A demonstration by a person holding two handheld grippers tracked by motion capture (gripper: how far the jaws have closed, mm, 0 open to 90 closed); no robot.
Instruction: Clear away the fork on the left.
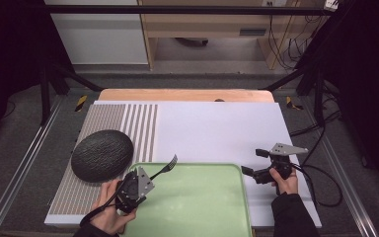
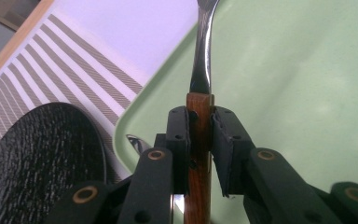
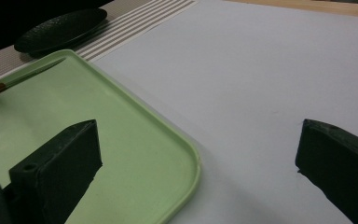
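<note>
Left gripper (image 2: pixel 199 154) clamps a fork (image 2: pixel 200 135) by its wooden handle above the green tray (image 1: pixel 197 207); lower it level onto the tray, right gripper (image 3: pixel 196 163) gaping beside it

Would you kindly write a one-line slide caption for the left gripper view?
Left hand-held gripper clamps a wooden-handled fork above a green tray, with a black plate alongside.

Tray (image 1: pixel 197 207) bare across middle and right, room to pass over it. Fork (image 1: pixel 164 169) juts from left gripper (image 1: pixel 145 181) over tray's far-left corner, blocks that corner. Black plate (image 1: pixel 101 154) just left of tray on striped mat (image 1: pixel 139 129), narrow gap between. White sheet (image 1: pixel 217 129) beyond tray bare. Right gripper (image 1: pixel 255 163) just right of tray, jaws wide apart.
</note>
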